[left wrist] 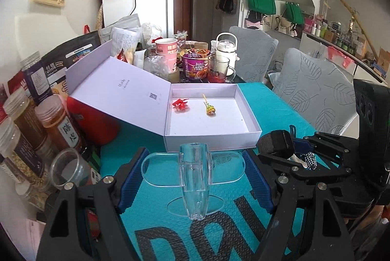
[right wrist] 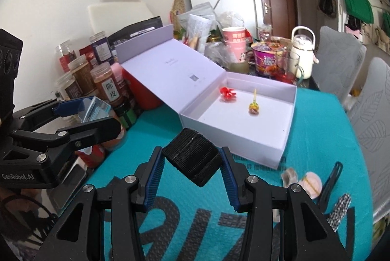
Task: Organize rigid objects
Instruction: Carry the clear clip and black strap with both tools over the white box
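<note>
- At the far left we saw spice jars crowded against the wall, with an empty clear cup just in front of them.
- Next came the open white box on the teal surface, its lid folded back to the left and leaning on the red container behind it.
- Inside the box lay a red trinket near the lid side and a lollipop toward the middle, the two apart from each other.
- Our left hand-held gripper was clamped on a clear acrylic stand, blue pads pressing its flat wing from both sides, held above the surface in front of the box.
- Our right hand-held gripper was closed on a black ribbed block, tilted between its pads, also above the surface and short of the box's near wall.
- To the right on the surface we noted a pink compact, a black hair clip and a checked fabric piece, lying close together.
- Farthest right stood a grey-covered chair.
</note>
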### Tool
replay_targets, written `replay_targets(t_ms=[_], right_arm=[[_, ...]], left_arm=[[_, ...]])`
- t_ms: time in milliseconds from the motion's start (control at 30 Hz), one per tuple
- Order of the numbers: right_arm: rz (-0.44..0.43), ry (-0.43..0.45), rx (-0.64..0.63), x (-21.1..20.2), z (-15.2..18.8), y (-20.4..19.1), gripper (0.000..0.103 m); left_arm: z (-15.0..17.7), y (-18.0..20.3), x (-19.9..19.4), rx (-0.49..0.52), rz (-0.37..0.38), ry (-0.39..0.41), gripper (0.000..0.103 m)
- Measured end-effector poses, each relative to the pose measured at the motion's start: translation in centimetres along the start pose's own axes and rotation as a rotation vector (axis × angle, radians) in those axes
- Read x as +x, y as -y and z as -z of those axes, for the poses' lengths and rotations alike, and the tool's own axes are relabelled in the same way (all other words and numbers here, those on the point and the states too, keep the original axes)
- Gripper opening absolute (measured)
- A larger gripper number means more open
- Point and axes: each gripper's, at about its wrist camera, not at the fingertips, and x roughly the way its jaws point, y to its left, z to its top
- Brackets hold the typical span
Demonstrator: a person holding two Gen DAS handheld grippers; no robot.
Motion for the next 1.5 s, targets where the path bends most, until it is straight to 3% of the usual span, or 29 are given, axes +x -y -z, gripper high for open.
replay_targets(t_ms=[267, 533, 1167, 1500], right_arm=[[-0.038, 0.019, -0.035, -0.9, -0.2, -0.9, 0.046], [-0.001, 0.028, -0.040, -1.4, -0.6, -0.3, 0.046], [0.076, 0.005, 0.005, 3.6, -4.2, 5.1, 0.046], [0.118, 0.011, 0.029, 6.6, -6.9, 8.2, 0.046]], left_arm=[[-0.1, 0.5, -1.2, 0.001, -0.040, 0.040, 0.078], [-0.8, 0.7, 0.3, -0.013, -0.002, 0.051, 0.078], [-4.4, -0.7, 10.6, -0.041, 0.061, -0.033, 0.078], [-7.6, -1.4, 15.9, -0.075, 0.070, -0.040, 0.078]])
